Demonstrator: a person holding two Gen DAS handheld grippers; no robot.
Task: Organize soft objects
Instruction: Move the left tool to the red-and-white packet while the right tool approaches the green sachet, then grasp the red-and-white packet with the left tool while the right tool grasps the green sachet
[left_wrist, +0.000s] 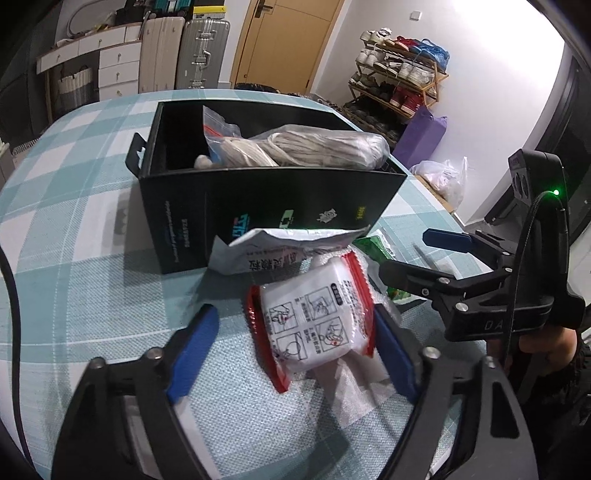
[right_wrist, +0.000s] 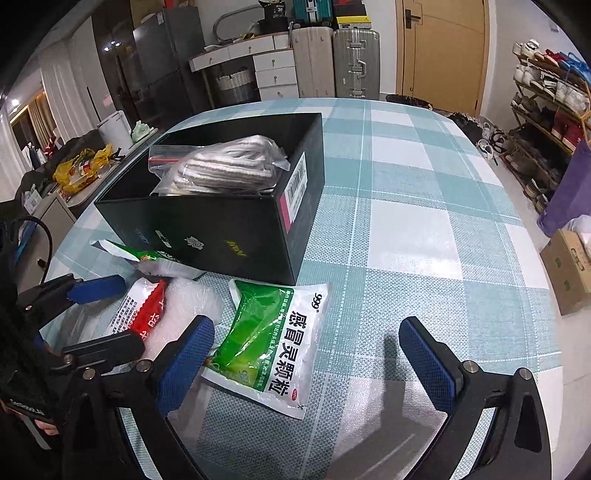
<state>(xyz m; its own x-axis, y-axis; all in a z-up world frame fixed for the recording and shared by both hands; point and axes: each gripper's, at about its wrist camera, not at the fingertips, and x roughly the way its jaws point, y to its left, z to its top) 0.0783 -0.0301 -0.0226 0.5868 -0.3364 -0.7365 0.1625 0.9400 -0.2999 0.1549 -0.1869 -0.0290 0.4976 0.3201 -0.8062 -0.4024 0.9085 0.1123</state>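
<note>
A black box (left_wrist: 258, 206) stands on the checked table and holds a clear zip bag of pale rope (left_wrist: 306, 149); box (right_wrist: 236, 225) and bag (right_wrist: 221, 166) also show in the right wrist view. My left gripper (left_wrist: 295, 332) is open, its blue pads on either side of a red-and-white packet (left_wrist: 314, 321) that lies on bubble wrap (left_wrist: 354, 384). A green-and-white pouch (right_wrist: 269, 339) lies flat in front of the box. My right gripper (right_wrist: 306, 347) is open, with its left pad at the pouch's left edge. A second pouch (left_wrist: 269, 251) leans against the box.
The table has a teal-and-white checked cloth (right_wrist: 406, 206). Suitcases (left_wrist: 184, 55), drawers, a door and a shoe rack (left_wrist: 399, 74) stand behind it. A cardboard carton (right_wrist: 565, 269) sits off the table's right edge.
</note>
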